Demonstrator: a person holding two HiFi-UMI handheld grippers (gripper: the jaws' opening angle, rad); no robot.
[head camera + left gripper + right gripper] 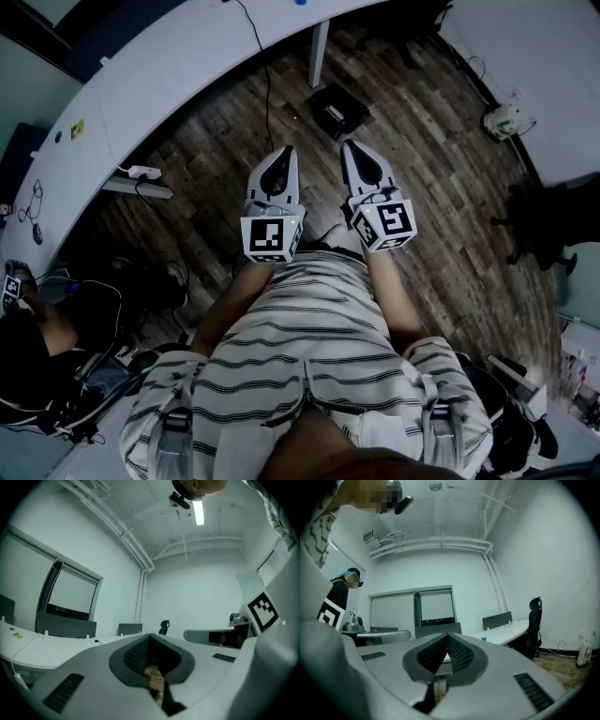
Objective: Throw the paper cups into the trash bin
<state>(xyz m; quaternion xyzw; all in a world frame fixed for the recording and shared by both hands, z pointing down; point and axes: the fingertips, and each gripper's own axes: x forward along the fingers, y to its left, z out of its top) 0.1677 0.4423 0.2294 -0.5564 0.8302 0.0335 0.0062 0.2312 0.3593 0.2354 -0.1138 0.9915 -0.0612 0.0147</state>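
Wide wood floor [441, 187] below. No paper cups and no trash bin in any of the 3 views, so nothing of the task within reach yet. Biggest risk, as a judgement: hunting for them on foot with the head camera aimed steeply down, blind to most of the room.

Along the top, a long curved desk [187, 66]; easy to clip its edge or its leg [319, 52] in a turn toward it. At right, a dark chair [539, 234], well apart, yet in the path of a swing to that side.

Just ahead of the body, held level and side by side, left gripper [283, 152] and right gripper [349, 146]: both closed tight on nothing, pad to pad. Must open before any cup; otherwise likely to knock a light cup over or shove it away. Then easy to crush thin paper with too hard a squeeze, or to drop it short of the trash bin with too soft a 1.

On the floor ahead, a black box [339, 110] by the desk leg and a cable [267, 84] hanging from the desk: trip and snag hazards. Smaller yet, a power strip [142, 172] at left, under the desk.
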